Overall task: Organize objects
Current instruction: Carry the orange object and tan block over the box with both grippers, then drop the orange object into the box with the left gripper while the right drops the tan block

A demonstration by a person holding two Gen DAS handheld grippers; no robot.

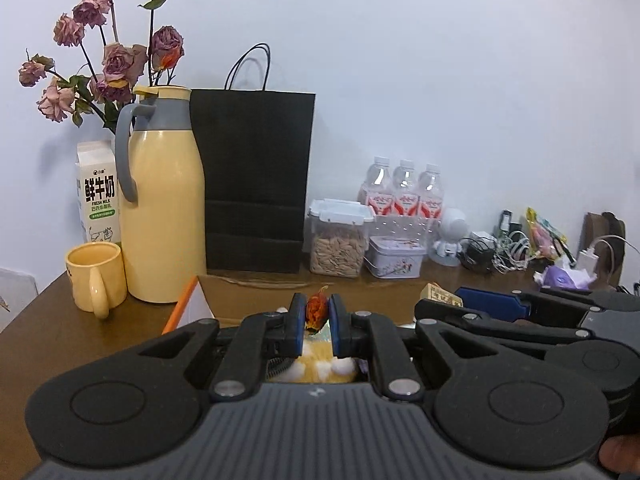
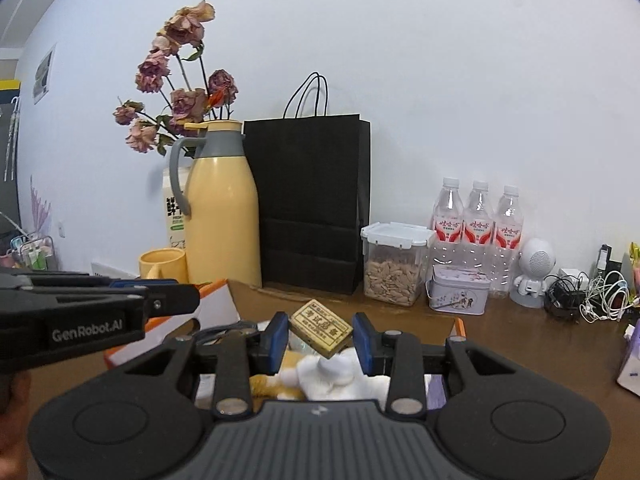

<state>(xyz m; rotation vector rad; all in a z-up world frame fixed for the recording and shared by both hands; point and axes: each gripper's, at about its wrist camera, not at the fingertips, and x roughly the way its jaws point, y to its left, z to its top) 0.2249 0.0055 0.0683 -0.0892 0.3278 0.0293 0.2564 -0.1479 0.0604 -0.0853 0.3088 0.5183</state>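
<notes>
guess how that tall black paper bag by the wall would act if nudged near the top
The black paper bag would probably tip easily: it stands tall and narrow. It likely feels light, with thin paper walls that may crumple. Its base sits close beside the yellow jug, which could stop a leftward fall.

Three water bottles (image 2: 477, 216); one thermos (image 2: 222, 204); one mug (image 1: 94, 276); one black bag (image 2: 308, 204)

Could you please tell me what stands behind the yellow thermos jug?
Behind the yellow thermos jug stands a milk carton, partly covered, with dried roses rising above. What holds the stems is hidden by the jug.
</notes>
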